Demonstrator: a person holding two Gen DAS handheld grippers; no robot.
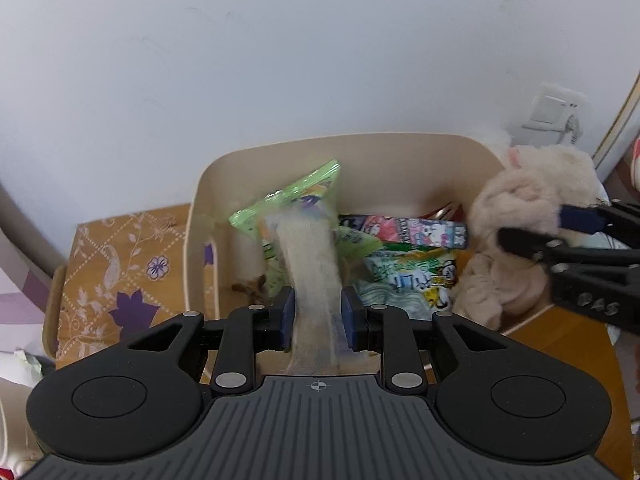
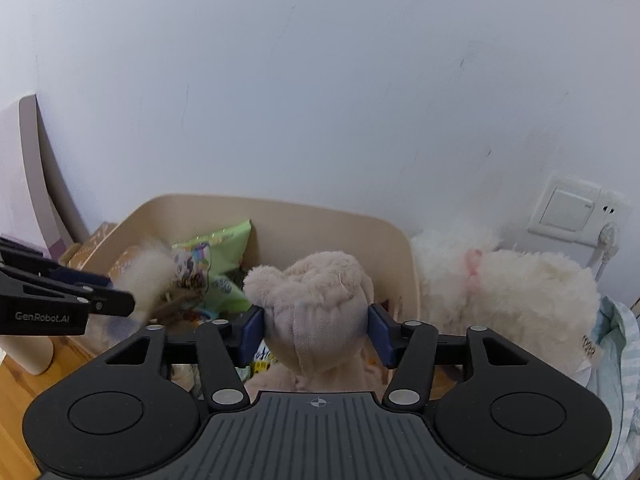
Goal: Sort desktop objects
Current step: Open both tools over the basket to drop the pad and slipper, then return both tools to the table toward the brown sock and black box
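My left gripper [image 1: 318,316] is shut on a cream furry strip [image 1: 310,268] and holds it over the beige bin [image 1: 280,156]. The strip also shows in the right wrist view [image 2: 146,276]. My right gripper [image 2: 316,334] is shut on a pinkish-beige plush toy [image 2: 316,304] at the bin's right edge; the toy also shows in the left wrist view [image 1: 516,216]. Inside the bin lie a green snack bag [image 1: 296,196] and several other snack packets [image 1: 412,232].
A white fluffy plush toy [image 2: 512,292] with a pink bow sits right of the bin, against the wall. A wall switch and socket [image 2: 576,208] is behind it. A floral cloth-covered box [image 1: 120,276] stands left of the bin. A light-blue cloth [image 2: 616,344] lies far right.
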